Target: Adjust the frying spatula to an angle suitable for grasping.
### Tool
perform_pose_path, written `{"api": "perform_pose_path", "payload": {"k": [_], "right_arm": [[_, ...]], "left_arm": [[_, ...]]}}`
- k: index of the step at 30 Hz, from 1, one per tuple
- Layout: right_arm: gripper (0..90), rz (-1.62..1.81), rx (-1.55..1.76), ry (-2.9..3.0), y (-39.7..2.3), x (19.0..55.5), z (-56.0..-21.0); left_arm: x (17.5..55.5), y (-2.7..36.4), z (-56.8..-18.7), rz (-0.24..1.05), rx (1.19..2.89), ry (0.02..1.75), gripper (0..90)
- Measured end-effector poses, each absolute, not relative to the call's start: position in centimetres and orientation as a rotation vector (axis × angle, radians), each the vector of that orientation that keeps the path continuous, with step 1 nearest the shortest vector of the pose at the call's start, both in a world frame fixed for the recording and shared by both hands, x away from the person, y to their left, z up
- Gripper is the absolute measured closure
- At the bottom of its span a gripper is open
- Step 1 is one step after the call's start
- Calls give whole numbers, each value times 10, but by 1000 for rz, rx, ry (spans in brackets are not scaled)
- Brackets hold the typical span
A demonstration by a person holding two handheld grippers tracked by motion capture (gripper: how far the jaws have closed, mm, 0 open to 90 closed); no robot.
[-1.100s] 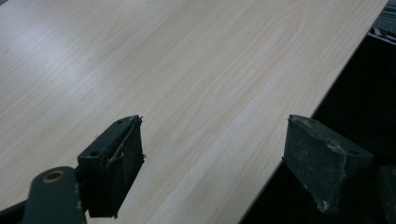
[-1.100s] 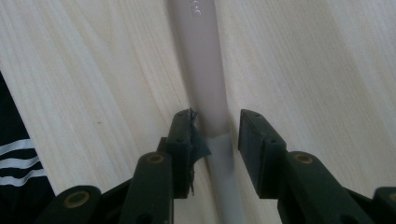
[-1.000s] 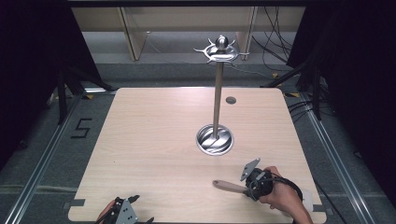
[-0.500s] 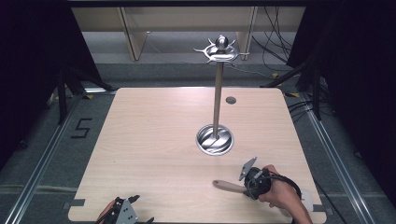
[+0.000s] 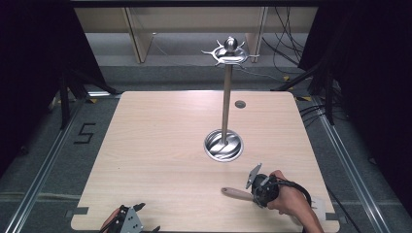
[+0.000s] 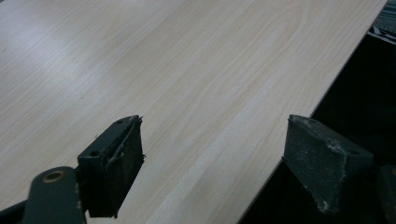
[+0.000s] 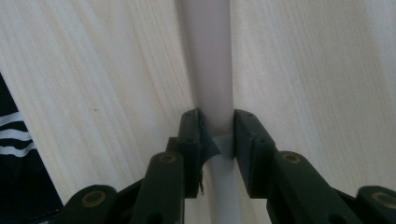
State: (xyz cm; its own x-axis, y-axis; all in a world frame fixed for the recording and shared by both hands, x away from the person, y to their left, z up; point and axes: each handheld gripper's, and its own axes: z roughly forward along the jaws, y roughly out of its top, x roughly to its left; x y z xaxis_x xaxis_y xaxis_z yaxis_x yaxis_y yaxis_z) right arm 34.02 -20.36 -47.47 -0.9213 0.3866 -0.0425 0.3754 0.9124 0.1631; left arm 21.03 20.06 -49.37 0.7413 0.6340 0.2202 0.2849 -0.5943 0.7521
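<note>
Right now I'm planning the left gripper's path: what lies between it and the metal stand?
Only bare table between left gripper and metal stand, per the high view.

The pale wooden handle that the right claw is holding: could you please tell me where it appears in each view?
High view: the wooden handle lies at lower right, sticking left out of the right claw.
Right gripper view: it runs up the centre, clamped between the jaws.
Left gripper view: not in it.
Shared landmark: the light wood table.

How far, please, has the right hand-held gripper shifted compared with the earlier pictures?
No, it has hardly moved: the right hand-held gripper sits in the same spot below and right of the metal stand's base, shut on the pale handle.
</note>
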Motion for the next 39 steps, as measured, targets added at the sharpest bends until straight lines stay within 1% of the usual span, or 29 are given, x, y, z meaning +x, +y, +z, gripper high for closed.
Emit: {"api": "perform_pose_path", "payload": {"k": [3,7,13,17,18,20,25,28,33,34,36,39], "right_arm": [[745,224,578,2996,-203,340,-475],[750,202,562,2983,-203,339,-474],[753,269,547,2961,-207,340,-472],[753,326,579,2913,-213,340,-463],[754,386,603,2861,-218,340,-459],[754,428,630,2834,-221,339,-455],[754,486,681,2777,-230,338,-447],[754,516,650,2749,-233,338,-444],[754,588,729,2679,-247,337,-429],[754,636,729,2668,-250,337,-426],[754,707,741,2604,-256,335,-420],[755,739,735,2554,-264,334,-411]], "left_arm": [[211,201,-494,632,2224,682,190],[209,200,-493,608,2226,701,190],[209,201,-493,606,2230,690,190],[209,200,-494,600,2209,704,190],[209,200,-495,601,2208,703,190],[211,201,-494,628,2219,668,190],[210,202,-494,617,2208,705,190],[211,202,-494,620,2203,685,190],[210,202,-494,617,2218,699,190],[211,202,-494,626,2210,677,190],[210,202,-495,605,2205,709,189],[210,202,-494,613,2214,707,189]]}}
